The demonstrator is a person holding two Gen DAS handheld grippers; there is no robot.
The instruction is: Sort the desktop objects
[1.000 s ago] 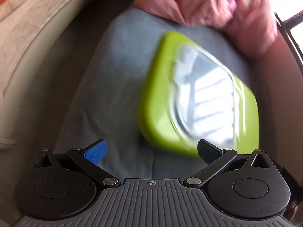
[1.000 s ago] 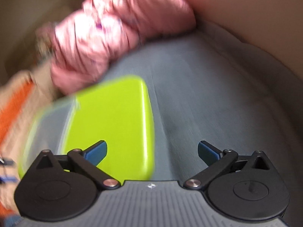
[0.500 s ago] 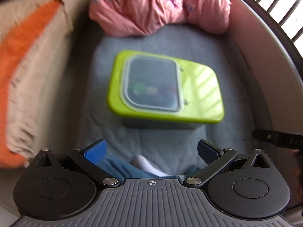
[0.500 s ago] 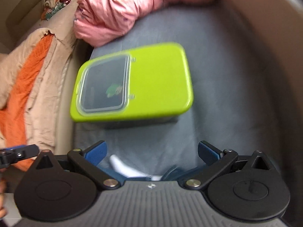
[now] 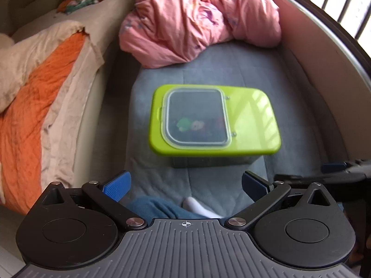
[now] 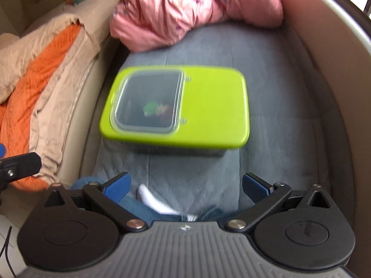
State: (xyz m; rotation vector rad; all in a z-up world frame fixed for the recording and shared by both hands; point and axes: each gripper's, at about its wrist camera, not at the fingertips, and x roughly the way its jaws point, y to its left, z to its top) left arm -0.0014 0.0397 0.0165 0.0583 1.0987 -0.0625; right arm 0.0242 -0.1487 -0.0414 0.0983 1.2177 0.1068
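- Judging the risks first: I think the soft grey mattress under the green-lidded box is the main one; if I press on one end of the lid, the box may tip or sink instead of staying level.
- The clear flap set into the left part of the lid looks shut, with two small hinge tabs on its right edge. If I pinch at the wrong edge, I judge my fingers will slide off the smooth plastic without lifting anything.
- Both views are a little blurred, so I could misjudge the reach and knock the box toward the pink quilt behind it.
- My socked foot lies between me and the box; a low approach could catch it.
- My left gripper stands wide apart and holds nothing. The box sits ahead of it, well apart from the tips and slightly to the right of centre.
- My right gripper is likewise spread wide and empty. In the right wrist view the box lies straight ahead, its flap to the left of centre, and no fingertip touches it.
- Small coloured things show dimly through the flap; what they are I cannot tell.
- An orange-and-beige blanket lies off to the left, beside the mattress.
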